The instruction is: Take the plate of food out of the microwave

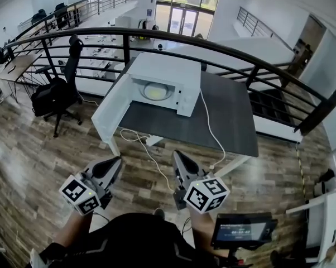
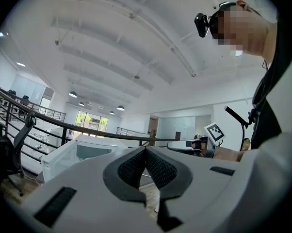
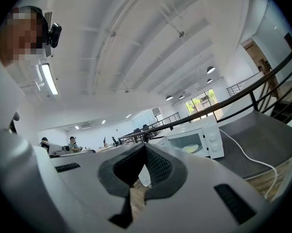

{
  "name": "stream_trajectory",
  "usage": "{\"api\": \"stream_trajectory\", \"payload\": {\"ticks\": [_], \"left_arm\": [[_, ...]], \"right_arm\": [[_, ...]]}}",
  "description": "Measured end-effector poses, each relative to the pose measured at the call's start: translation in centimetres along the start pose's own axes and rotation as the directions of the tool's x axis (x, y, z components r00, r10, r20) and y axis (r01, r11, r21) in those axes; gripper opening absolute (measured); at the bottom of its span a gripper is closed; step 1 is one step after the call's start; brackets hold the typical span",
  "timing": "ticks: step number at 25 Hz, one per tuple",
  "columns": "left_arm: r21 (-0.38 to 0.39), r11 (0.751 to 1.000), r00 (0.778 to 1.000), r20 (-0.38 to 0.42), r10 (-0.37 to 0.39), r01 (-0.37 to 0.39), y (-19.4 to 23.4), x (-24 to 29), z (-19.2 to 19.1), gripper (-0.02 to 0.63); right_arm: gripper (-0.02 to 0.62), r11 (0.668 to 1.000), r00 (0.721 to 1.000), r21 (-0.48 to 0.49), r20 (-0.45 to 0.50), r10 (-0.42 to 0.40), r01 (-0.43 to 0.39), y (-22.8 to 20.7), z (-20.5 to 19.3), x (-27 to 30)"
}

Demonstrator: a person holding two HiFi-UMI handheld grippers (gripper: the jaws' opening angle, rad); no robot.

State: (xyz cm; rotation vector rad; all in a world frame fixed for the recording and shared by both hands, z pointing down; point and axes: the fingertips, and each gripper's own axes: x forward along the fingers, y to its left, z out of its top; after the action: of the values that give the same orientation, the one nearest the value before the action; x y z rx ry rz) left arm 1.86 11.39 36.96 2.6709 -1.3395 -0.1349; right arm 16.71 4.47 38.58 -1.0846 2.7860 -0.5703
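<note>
1. Plate of food [image 1: 156, 91]: one, sitting inside the single white microwave [image 1: 168, 66], whose door [image 1: 109, 115] hangs open.
2. The microwave stands on one dark table [image 1: 229, 121]; one white cable [image 1: 209, 126] trails across the tabletop.
3. Two grippers are held low, well short of the table: left gripper [image 1: 115, 163] and right gripper [image 1: 180, 157], each with its jaws pressed together on nothing.
</note>
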Motion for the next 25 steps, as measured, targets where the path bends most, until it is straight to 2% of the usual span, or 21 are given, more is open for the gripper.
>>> {"api": "stream_trajectory", "payload": {"ticks": [9,16,25], "left_arm": [[-0.024,0.998,0.999,-0.012,0.051,-0.051,1.7,5.7,-0.7,0.002],[0.001,0.996,0.996,-0.016,0.093,-0.093,2.6,8.6,-1.1,0.002],[-0.023,0.996,0.996,-0.024,0.084,-0.084,6.9,10.3,-1.1,0.002]], "right_arm": [[-0.003,0.998,0.998,0.023,0.000,0.061,-0.061,-5.3,1.8,2.3],[-0.003,0.995,0.996,0.047,-0.034,0.085,-0.084,-8.6,1.4,3.8],[-0.003,0.995,0.995,0.057,-0.060,0.082,-0.079,-9.6,1.2,9.0]]}}
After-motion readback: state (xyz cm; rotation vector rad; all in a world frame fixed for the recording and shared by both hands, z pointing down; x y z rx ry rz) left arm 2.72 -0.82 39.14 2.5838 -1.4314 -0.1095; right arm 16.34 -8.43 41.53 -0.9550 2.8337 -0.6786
